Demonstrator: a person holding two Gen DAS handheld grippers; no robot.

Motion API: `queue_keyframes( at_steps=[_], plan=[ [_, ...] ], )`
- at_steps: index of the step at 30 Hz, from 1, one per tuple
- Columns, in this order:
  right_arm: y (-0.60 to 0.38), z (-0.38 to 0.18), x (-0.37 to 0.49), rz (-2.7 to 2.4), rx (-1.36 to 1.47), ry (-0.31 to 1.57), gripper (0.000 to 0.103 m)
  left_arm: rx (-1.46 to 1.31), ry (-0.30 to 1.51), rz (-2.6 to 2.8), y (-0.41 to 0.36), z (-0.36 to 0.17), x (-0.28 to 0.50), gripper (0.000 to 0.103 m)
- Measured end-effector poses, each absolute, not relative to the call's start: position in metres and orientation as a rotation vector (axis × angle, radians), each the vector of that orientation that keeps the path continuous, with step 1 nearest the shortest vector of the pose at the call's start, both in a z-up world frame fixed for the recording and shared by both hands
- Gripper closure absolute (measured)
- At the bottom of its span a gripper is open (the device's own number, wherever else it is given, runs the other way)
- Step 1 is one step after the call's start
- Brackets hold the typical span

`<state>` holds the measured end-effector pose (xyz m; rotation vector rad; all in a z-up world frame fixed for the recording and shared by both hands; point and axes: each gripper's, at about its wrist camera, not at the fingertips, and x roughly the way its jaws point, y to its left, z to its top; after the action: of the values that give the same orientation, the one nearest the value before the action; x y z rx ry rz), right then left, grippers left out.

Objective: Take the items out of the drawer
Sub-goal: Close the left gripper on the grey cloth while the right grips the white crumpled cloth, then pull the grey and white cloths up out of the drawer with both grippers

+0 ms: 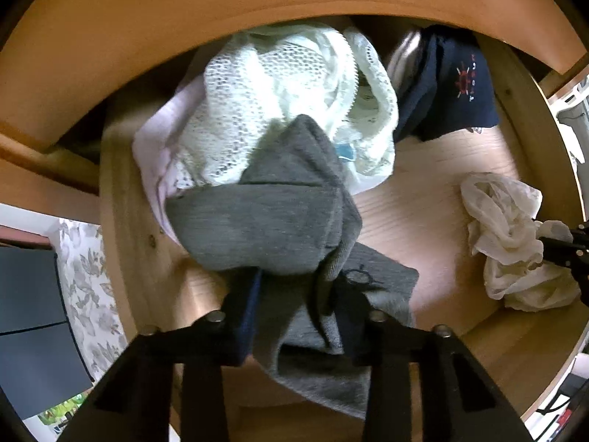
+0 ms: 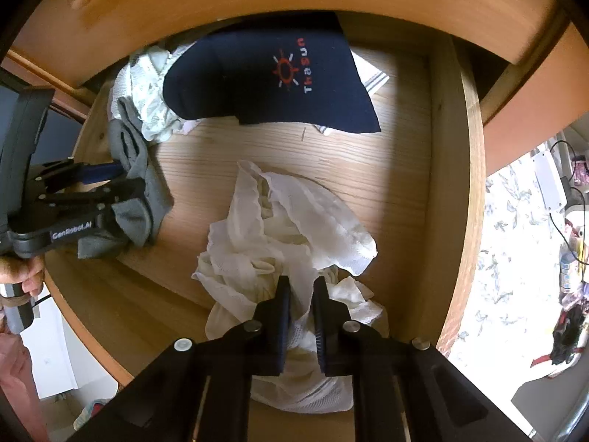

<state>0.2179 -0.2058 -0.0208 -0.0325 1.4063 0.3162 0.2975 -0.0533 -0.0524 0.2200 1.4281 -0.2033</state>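
Both hands are down in the wooden drawer [image 2: 456, 169] right now. My left tongs [image 1: 294, 316] are clamped on a grey sock [image 1: 265, 228] at the left side of the drawer — the fabric is bunched between the pads, and the right-hand camera shows it pinched there too [image 2: 132, 199]. My right tongs [image 2: 300, 316] are squeezed nearly shut on a crumpled white mesh garment [image 2: 279, 228] lying near the front edge, a fold of it caught between the pads.

What matters next, I reckon, is straight up: both tongs point down into the drawer with each item directly under them, so lifting is the move, not sliding. The sock's long axis runs away from me toward the back, partly lying on a white lace bundle [image 1: 279, 84], so it might drag that along.

Still left in the far part: a navy sock with an orange sun logo [image 2: 272, 84] — closer to my right hand.
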Motion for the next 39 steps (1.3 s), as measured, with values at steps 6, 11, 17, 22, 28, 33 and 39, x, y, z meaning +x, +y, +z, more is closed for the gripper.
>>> queue_keyframes(
  at_steps=[6, 11, 17, 22, 28, 33, 39],
  plan=[
    [-0.205, -0.014, 0.209, 0.322, -0.030, 1.389, 0.091, 0.127, 1.397, -0.236, -0.045, -0.045, 0.291, 0.085],
    [-0.202, 0.001, 0.198, 0.347, -0.042, 1.339, 0.094, -0.002, 1.314, -0.305, -0.039, -0.030, 0.276, 0.087],
    [-0.205, 0.018, 0.191, 0.357, -0.018, 1.283, 0.095, -0.167, 1.175, -0.309, -0.026, -0.009, 0.255, 0.087],
    [-0.208, 0.026, 0.192, 0.365, 0.019, 1.245, 0.095, -0.235, 1.078, -0.297, -0.012, 0.011, 0.234, 0.087],
    [-0.210, 0.052, 0.183, 0.385, 0.068, 1.160, 0.095, -0.319, 1.004, -0.275, 0.001, 0.027, 0.222, 0.087],
    [-0.216, 0.081, 0.169, 0.398, 0.111, 1.072, 0.095, -0.364, 0.965, -0.260, 0.012, 0.037, 0.204, 0.087],
    [-0.218, 0.111, 0.150, 0.412, 0.139, 0.985, 0.095, -0.404, 0.944, -0.263, 0.017, 0.047, 0.185, 0.087]
  ],
)
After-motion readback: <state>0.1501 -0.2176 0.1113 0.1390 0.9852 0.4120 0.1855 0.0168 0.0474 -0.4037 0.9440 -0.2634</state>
